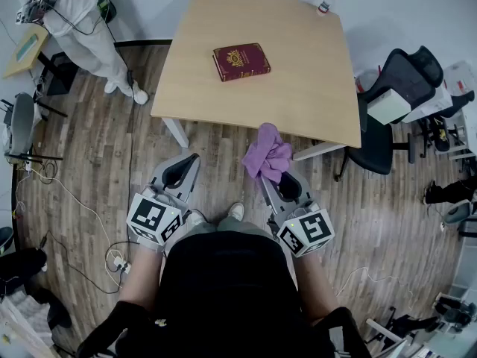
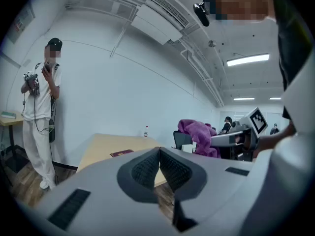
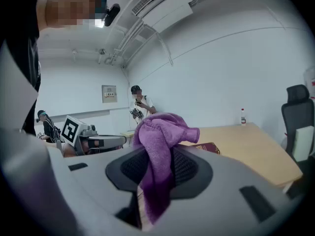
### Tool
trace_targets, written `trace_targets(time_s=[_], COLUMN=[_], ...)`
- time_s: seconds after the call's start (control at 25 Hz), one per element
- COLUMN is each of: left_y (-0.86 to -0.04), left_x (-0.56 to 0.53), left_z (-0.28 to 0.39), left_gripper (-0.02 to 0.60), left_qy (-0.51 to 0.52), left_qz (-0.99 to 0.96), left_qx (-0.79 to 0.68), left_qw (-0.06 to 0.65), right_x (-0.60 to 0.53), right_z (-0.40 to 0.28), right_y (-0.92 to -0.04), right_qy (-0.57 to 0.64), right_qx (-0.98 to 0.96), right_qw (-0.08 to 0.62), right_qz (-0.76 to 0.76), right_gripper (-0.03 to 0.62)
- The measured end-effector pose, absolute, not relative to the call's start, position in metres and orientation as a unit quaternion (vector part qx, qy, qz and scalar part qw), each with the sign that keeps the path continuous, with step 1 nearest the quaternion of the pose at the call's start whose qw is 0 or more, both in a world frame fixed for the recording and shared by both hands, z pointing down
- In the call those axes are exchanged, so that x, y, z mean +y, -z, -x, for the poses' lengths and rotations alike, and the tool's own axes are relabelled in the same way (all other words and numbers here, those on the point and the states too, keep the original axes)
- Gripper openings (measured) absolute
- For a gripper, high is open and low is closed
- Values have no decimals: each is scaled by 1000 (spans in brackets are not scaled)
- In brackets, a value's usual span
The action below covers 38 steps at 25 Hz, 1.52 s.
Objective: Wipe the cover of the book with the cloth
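A dark red book (image 1: 241, 61) with a gold emblem lies flat on the light wooden table (image 1: 298, 95), toward its far side. The book (image 2: 121, 153) shows small in the left gripper view and as a red edge (image 3: 206, 148) in the right gripper view. My right gripper (image 1: 270, 171) is shut on a purple cloth (image 1: 267, 154) that bunches above its jaws, just short of the table's near edge. The cloth (image 3: 158, 146) hangs between the pads. My left gripper (image 1: 186, 168) is shut and holds nothing, over the floor left of the cloth.
A clear bottle (image 1: 326, 3) stands at the table's far right corner. A black office chair (image 1: 391, 95) sits right of the table. A person in white (image 1: 82, 28) stands at the far left by a small desk (image 1: 26, 49). Cables (image 1: 82, 222) trail over the wood floor.
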<state>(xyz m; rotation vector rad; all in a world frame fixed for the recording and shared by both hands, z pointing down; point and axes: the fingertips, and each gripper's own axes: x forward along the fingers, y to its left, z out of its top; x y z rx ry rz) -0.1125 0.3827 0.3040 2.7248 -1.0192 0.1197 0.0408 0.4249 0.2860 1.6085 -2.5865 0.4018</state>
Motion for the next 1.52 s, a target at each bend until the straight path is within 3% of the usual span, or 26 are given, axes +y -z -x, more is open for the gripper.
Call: trace_targets(time_s=[0.88,1.52], left_y=[-305,-334], left_x=[368,288], left_z=[29,21], left_gripper=[20,20], left_qy=[-80,-87], left_qz=[-915,-927], left_qx=[-383,-345], left_qw=[100,121], right_x=[403,328], right_z=[-136,-141], right_y=[-295,-319], right_qy=[-139,-168], right_qx=[-845,-820], right_qw=[-8,6], right_qz=[-516,-547], right_gripper=[140,141])
